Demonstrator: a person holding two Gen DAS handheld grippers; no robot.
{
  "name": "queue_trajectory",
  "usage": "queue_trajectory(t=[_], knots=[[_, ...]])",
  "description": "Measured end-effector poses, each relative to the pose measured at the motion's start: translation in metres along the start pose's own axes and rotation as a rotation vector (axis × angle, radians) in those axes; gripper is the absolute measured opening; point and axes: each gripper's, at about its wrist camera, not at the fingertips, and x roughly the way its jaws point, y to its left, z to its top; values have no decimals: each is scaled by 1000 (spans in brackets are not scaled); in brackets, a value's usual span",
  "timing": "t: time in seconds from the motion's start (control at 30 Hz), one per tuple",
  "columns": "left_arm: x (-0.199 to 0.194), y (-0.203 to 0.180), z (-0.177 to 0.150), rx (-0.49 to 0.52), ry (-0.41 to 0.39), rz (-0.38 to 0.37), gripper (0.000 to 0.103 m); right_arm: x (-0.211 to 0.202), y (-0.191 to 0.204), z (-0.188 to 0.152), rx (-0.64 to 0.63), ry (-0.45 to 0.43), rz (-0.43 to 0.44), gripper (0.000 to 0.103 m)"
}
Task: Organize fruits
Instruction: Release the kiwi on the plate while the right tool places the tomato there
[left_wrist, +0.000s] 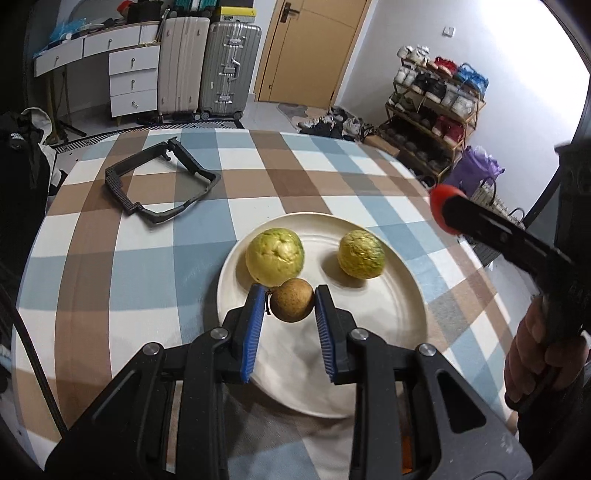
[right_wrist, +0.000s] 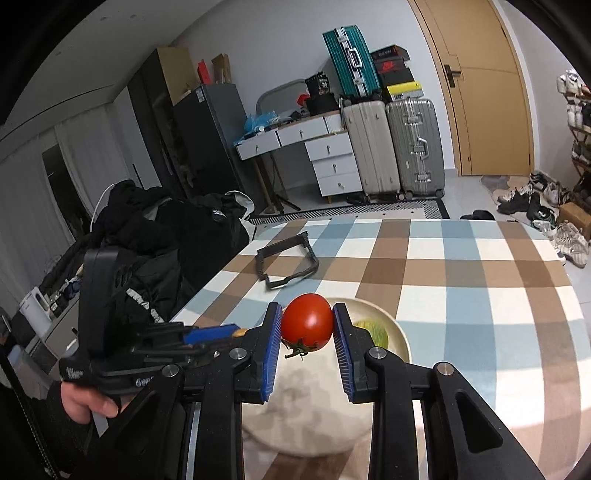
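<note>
My left gripper (left_wrist: 290, 295) is shut on a small round brown fruit (left_wrist: 291, 300), held above the cream plate (left_wrist: 388, 306). Two yellow-green bumpy fruits lie on that plate, one (left_wrist: 275, 256) just beyond my left fingers and one (left_wrist: 361, 258) further right. My right gripper (right_wrist: 307, 314) is shut on a red tomato (right_wrist: 306, 321), stem end down, above the near part of the plate (right_wrist: 400, 338). In the left wrist view the right gripper enters from the right edge with the tomato (left_wrist: 439, 206) at its tip. A yellow-green fruit (right_wrist: 373, 328) peeks out behind my right finger.
The table carries a blue, brown and white checked cloth (left_wrist: 147, 258). A black open frame (left_wrist: 159, 181) lies on it at the far left. A chair heaped with dark clothes (right_wrist: 159, 236) stands by the table's left side. Suitcases, drawers and a shoe rack line the room's walls.
</note>
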Motion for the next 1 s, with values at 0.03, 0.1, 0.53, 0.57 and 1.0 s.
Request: queue_trajectory(t=[0.03,0.1,0.53,0.57,1.0], knots=[[3,1,1,4,2,-2,25,9,-3,4,2,7,15,28],[9,3,3,14,10,1,25,23,-5,9,-6,18,19,28],[35,27,-4,-5,64,-2,25,113,-13,12,-22,174,-29,28],[36,27,-5,-9,64,-8,25,117,-13,11,-22,179,-23,28],[30,16,-4,5,65,16,27,126,-18,5,7,184,-56,34]])
